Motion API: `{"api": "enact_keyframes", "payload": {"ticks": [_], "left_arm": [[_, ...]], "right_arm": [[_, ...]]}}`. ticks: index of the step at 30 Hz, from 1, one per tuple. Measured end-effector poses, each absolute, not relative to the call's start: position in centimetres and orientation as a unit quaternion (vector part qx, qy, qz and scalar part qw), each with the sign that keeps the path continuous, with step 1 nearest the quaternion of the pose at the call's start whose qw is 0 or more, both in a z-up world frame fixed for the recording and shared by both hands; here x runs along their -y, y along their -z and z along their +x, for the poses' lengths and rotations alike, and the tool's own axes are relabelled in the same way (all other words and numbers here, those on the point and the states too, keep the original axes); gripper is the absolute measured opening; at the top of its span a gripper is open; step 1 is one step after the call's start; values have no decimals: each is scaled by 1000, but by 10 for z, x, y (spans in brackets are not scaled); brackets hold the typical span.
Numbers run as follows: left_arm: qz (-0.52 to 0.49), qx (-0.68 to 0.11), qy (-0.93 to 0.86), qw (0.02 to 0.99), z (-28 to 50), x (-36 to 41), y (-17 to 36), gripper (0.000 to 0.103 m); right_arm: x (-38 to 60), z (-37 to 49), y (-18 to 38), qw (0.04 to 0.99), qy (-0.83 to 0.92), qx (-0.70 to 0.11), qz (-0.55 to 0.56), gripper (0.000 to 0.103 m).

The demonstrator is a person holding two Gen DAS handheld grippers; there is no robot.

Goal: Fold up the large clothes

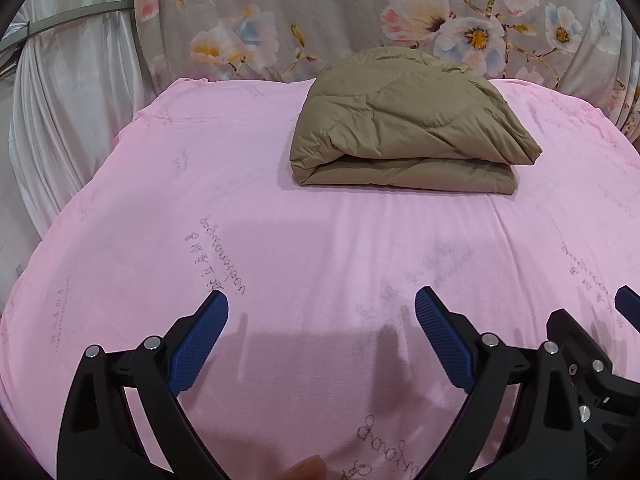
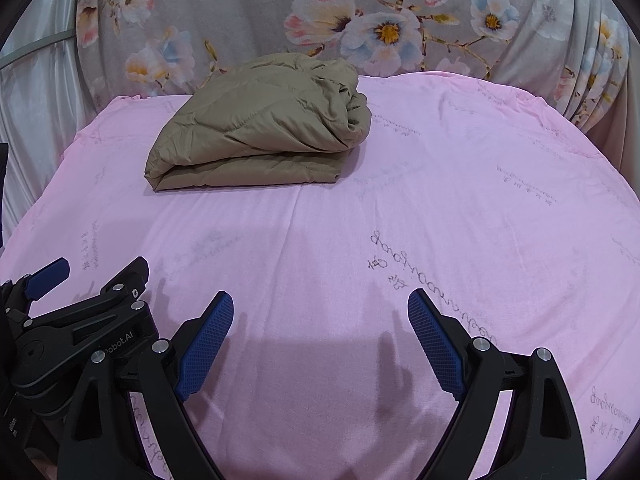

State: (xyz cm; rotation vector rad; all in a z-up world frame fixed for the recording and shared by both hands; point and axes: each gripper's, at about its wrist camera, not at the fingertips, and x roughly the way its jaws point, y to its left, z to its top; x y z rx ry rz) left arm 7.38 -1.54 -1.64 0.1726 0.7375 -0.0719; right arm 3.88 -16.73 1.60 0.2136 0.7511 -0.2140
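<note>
A tan quilted jacket [image 1: 404, 124] lies folded into a thick bundle at the far middle of the pink sheet [image 1: 280, 240]. In the right wrist view the jacket [image 2: 260, 128] sits far left on the sheet [image 2: 440, 200]. My left gripper [image 1: 321, 300] is open and empty, low over the near sheet, well short of the jacket. My right gripper [image 2: 320, 302] is open and empty, also over the near sheet. Each gripper shows at the edge of the other's view: the right one [image 1: 592, 360], the left one [image 2: 80, 320].
A grey floral fabric [image 1: 360, 20] hangs behind the bed. White curtains [image 1: 60, 100] hang at the left. The sheet's far edge meets the floral fabric [image 2: 400, 12]. A fingertip [image 1: 308, 468] shows at the bottom edge.
</note>
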Motion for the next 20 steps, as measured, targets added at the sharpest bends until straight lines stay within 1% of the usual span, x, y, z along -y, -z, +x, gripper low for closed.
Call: {"api": "enact_keyframes", "payload": {"ticks": [20], "left_arm": [[85,-354,34,931,72,18,16,91]], "right_arm": [[167,39,-18,920,107,-362,102,87]]}}
